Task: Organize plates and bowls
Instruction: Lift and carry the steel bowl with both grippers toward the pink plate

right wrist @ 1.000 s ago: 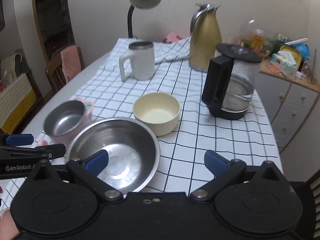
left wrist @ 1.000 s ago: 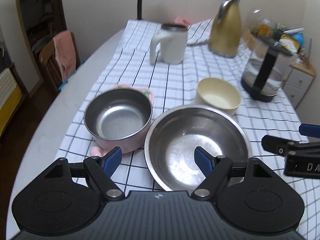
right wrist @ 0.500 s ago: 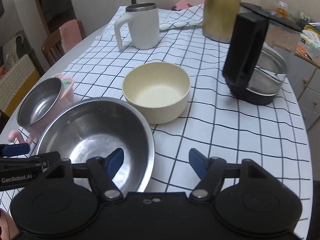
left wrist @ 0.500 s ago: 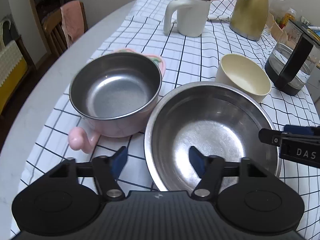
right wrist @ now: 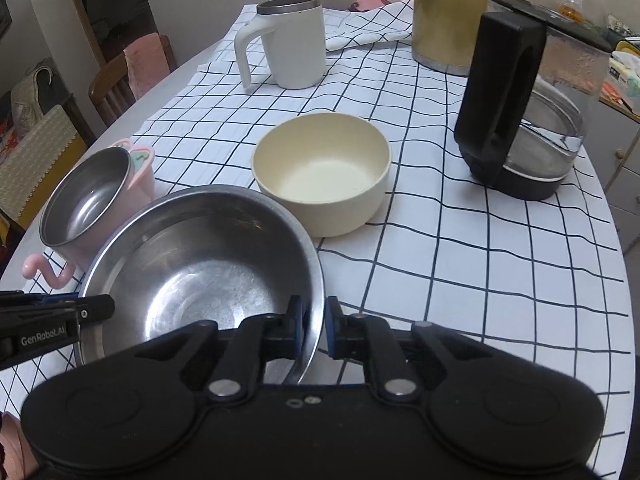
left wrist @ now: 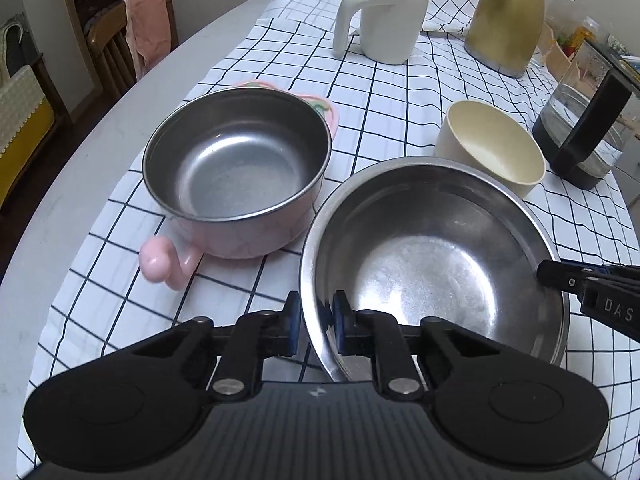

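Observation:
A large steel bowl [left wrist: 432, 272] [right wrist: 208, 280] sits on the checked cloth near the table's front. My left gripper [left wrist: 316, 320] is closing on its left rim, one pad inside and one outside, both pressing the metal. On the opposite rim my right gripper [right wrist: 314, 322] is closing the same way, its pads on the wall. Each gripper's tip shows in the other's view. To the left stands a pink pot [left wrist: 236, 172] [right wrist: 88, 208] with a steel inside. A cream bowl [left wrist: 496, 148] [right wrist: 324, 172] stands just behind the steel bowl.
Farther back stand a white mug [right wrist: 292, 44], a gold jug [left wrist: 508, 20] and a glass kettle [right wrist: 520, 112] with a black handle. A wooden chair [left wrist: 120, 48] with a pink cloth stands beyond the table's curved left edge. Drawers stand at far right.
Both grippers came down and forward to the steel bowl, and their jaws went from wide open to shut on its rim, left and right.

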`<state>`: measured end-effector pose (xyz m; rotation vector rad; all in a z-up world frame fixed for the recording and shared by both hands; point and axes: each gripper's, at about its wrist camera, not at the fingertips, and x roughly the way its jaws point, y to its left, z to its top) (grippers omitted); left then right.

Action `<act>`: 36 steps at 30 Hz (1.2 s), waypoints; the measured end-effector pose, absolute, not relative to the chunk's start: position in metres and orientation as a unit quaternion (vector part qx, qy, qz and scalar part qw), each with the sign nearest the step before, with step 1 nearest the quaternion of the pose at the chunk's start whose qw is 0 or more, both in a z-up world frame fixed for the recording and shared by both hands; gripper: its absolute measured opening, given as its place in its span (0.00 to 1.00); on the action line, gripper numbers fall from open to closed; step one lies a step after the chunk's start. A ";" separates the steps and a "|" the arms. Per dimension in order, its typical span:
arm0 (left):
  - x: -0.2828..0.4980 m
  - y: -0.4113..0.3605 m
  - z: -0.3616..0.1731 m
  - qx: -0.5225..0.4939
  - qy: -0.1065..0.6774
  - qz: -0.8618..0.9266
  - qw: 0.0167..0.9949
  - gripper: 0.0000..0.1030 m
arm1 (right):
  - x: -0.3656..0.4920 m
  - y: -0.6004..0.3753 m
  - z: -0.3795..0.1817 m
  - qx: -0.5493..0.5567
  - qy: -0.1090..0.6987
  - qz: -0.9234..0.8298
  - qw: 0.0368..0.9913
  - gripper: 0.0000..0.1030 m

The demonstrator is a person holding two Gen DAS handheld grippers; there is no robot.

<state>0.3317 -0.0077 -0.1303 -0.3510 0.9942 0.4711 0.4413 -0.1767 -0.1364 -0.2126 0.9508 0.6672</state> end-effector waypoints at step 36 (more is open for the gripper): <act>0.169 -0.164 -0.090 -0.054 0.493 -0.024 0.868 0.15 | 0.223 -0.364 -0.098 0.009 0.478 0.165 0.863 0.11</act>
